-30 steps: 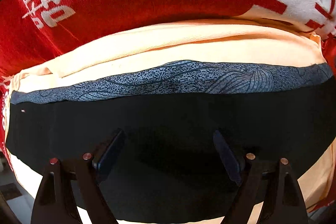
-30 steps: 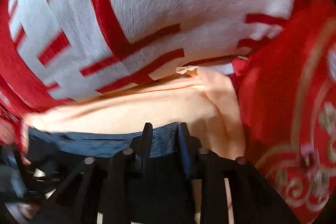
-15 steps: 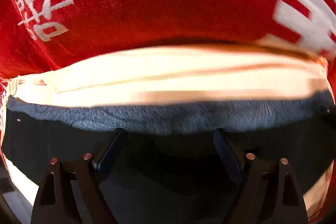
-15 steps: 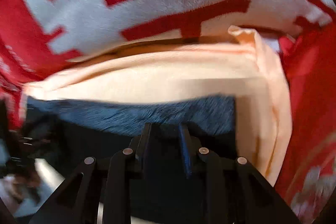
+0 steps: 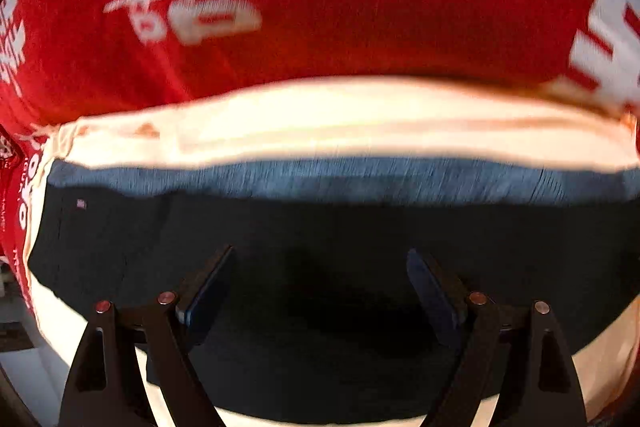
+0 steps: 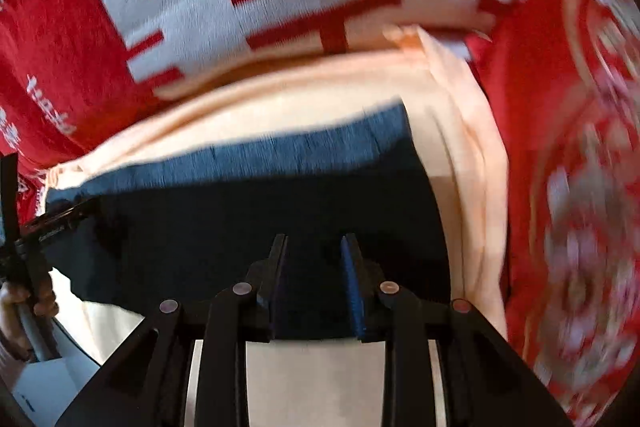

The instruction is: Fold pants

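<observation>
Hovering low over the dark pants (image 5: 320,247), the left claw (image 5: 320,291) has its two fingers spread wide apart, nothing between them. The right claw (image 6: 316,267) has its fingers drawn close with a narrow gap showing dark cloth between them; whether they actually pinch the pants (image 6: 240,227) I cannot tell. The pants lie flat on a peach sheet (image 5: 340,123), their patterned blue-grey band (image 5: 340,179) along the far edge, its right end near the sheet's far right corner. At the left, a hand (image 6: 24,303) grips the other tool. Beyond the sheet spreads a red blanket (image 5: 400,7) with white characters.
</observation>
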`<state>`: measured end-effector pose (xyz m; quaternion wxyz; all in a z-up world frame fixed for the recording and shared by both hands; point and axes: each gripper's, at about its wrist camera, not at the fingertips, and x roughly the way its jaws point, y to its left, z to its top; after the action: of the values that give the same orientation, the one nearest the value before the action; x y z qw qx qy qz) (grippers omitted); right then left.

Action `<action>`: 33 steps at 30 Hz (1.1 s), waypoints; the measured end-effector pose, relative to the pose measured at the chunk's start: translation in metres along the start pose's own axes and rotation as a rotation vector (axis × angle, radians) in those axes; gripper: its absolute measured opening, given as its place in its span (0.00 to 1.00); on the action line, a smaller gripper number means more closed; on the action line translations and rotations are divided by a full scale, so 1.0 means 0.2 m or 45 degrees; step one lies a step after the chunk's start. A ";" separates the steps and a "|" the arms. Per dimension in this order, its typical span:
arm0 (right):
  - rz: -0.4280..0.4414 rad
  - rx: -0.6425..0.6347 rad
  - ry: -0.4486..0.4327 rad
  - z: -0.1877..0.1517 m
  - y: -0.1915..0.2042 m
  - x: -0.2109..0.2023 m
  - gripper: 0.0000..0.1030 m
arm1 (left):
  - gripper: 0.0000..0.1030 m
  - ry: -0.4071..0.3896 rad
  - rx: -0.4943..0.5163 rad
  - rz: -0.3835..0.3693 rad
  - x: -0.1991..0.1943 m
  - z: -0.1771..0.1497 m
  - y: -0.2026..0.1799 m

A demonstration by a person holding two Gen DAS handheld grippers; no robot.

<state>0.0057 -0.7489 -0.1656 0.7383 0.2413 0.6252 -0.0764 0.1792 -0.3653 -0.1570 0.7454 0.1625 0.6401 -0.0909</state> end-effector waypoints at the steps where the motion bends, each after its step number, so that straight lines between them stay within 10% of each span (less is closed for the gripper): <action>1: -0.007 0.007 0.018 0.00 -0.01 0.02 0.28 | 0.84 0.040 0.012 0.019 0.05 -0.04 0.00; 7: -0.135 -0.006 -0.083 0.07 -0.06 0.02 0.29 | 0.90 0.064 -0.047 0.007 0.08 -0.12 0.10; 15: 0.145 0.087 -0.033 -0.14 0.12 -0.10 0.35 | 0.90 0.021 -0.064 0.036 0.00 -0.19 0.44; 33: 0.764 0.132 0.236 -0.83 1.63 0.53 0.35 | 0.90 -0.051 -0.067 0.140 0.04 -0.34 1.36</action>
<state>0.0152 -0.3689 -0.1992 0.6545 0.4582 0.5860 0.1352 0.2120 -0.0871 -0.1397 0.7659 0.1757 0.6174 -0.0361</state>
